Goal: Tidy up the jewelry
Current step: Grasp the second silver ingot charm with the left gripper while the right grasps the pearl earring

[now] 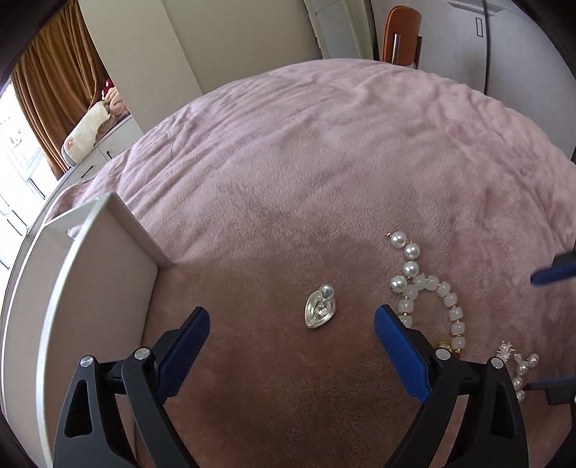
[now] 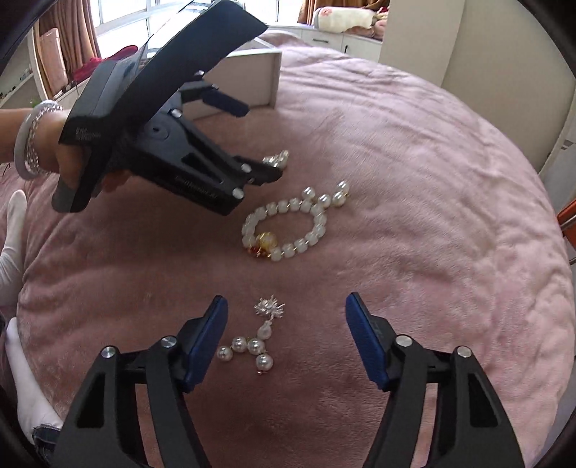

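Note:
On a pink plush blanket (image 1: 324,151) lies a silver leaf-shaped pendant (image 1: 320,311) with a small pearl. My left gripper (image 1: 291,318) hangs open over the pendant, one finger on each side, not touching it. In the right wrist view the left gripper (image 2: 261,140) is held by a hand above that pendant (image 2: 277,158). A silver flower earring with pearl drops (image 2: 264,331) lies between the blue pads of my open right gripper (image 2: 286,313), apart from both. A pale bead bracelet (image 2: 288,226) and a short pearl strand (image 2: 325,196) lie in the middle.
A white open box (image 1: 100,270) stands at the left of the blanket, close to my left gripper. The holding hand wears bangles (image 2: 32,144), and white socks (image 2: 14,234) show at the left edge. An orange chair (image 1: 401,32) stands beyond the far edge.

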`<state>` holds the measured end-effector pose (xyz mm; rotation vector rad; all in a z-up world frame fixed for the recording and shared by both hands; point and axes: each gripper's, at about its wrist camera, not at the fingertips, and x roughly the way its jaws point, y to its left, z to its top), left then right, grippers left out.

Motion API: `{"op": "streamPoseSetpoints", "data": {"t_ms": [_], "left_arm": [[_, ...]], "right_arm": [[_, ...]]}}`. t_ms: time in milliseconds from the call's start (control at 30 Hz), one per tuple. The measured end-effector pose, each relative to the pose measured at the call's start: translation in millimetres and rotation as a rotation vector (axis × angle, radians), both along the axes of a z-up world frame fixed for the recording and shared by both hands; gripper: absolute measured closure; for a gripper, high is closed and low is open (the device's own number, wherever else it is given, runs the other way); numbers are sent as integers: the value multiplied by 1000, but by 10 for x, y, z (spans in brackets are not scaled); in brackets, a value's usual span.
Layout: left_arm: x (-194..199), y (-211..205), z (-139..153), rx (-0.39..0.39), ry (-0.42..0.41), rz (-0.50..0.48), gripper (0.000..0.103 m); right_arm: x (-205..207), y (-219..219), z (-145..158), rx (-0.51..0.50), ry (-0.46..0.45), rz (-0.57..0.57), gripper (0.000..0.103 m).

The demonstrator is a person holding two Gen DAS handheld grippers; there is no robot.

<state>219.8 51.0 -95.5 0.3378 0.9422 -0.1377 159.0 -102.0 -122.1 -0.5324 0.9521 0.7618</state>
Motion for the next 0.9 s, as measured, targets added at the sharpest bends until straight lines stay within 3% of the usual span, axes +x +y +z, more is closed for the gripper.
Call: {"op": "streamPoseSetpoints", "data": {"t_ms": [200,433,500,600,733,900], "left_arm": [[141,80,-66,-61,15,33,9],[186,18,-144,-103,47,4,43],[188,7,-168,-112,51,10,45],[178,7,-178,-134,55,13,55],[180,69,-178,-164,55,36,79],[145,106,-172,-183,50,30,79]], "right_arm": [[33,85,-237,-55,30,18,53],[164,52,-269,-22,90,-44,72],[176,44,-265,-14,101,-50,82],[201,18,-255,10,117,-66,82],[236,4,-234,34,131,-77,82],[250,-81,-200,68,148,-90,82]]}}
